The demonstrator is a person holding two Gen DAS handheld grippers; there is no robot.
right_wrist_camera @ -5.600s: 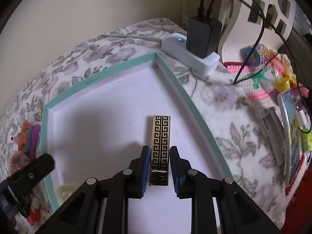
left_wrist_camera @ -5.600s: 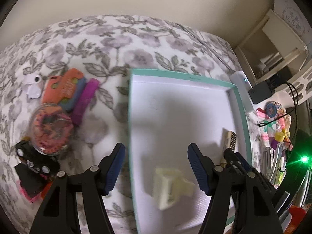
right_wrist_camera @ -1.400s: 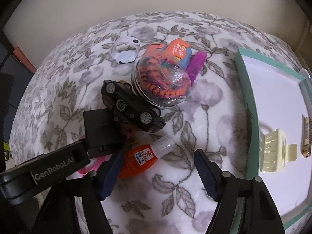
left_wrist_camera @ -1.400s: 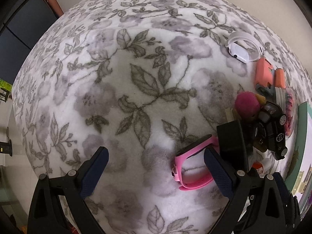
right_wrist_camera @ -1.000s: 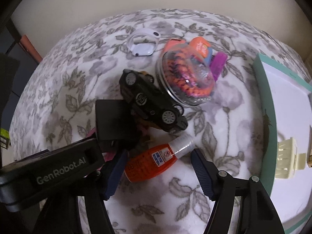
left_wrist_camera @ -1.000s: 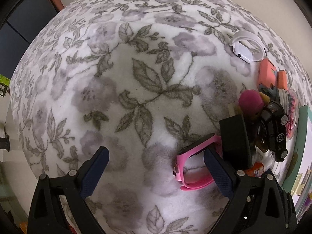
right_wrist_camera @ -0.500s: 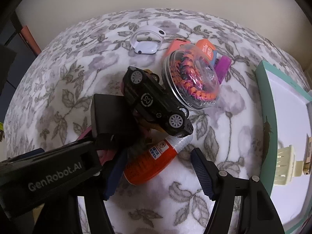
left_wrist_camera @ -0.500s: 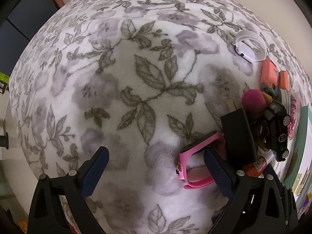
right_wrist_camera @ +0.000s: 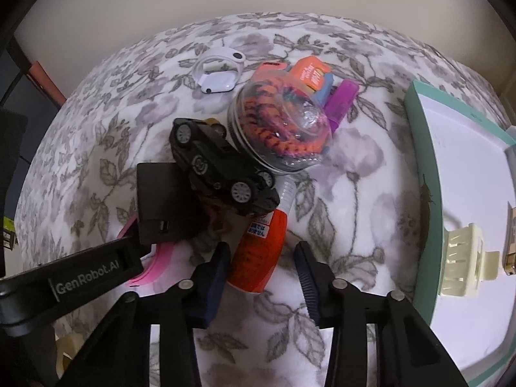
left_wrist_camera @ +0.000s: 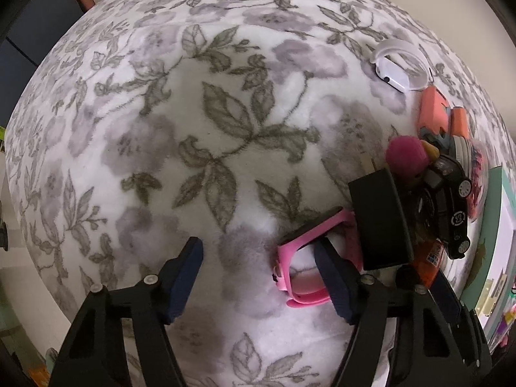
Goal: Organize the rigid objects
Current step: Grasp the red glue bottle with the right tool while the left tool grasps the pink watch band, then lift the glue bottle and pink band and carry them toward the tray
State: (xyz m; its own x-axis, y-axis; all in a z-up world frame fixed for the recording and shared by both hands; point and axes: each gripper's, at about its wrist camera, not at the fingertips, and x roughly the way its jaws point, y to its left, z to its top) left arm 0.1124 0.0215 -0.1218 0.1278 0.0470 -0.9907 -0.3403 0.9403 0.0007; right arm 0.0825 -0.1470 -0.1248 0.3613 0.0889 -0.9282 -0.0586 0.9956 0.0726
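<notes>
An orange squeeze bottle (right_wrist_camera: 261, 251) lies on the floral blanket between the fingers of my right gripper (right_wrist_camera: 261, 277). Its jaws are closing; the left pad is at the bottle's side and the right pad stands a little apart. A pink watch band (left_wrist_camera: 303, 258) lies half under a black charger (left_wrist_camera: 380, 222). My left gripper (left_wrist_camera: 258, 277) points straight down, jaws closing. Its right finger (left_wrist_camera: 332, 277) sits inside the band's loop; the left finger is off on bare blanket. A black toy car (right_wrist_camera: 222, 174) leans on the pile above the bottle.
A clear dome of orange braided bands (right_wrist_camera: 280, 129), orange and purple items and a white ring-shaped gadget (right_wrist_camera: 219, 71) lie beyond the car. At right is a teal-rimmed white box (right_wrist_camera: 422, 167) holding a cream hair claw (right_wrist_camera: 461, 258) and a gold patterned piece (right_wrist_camera: 511, 245).
Both pairs of jaws have narrowed. The right gripper's fingers now flank the orange bottle closely, and the left gripper's right finger has slid into the pink band's loop.
</notes>
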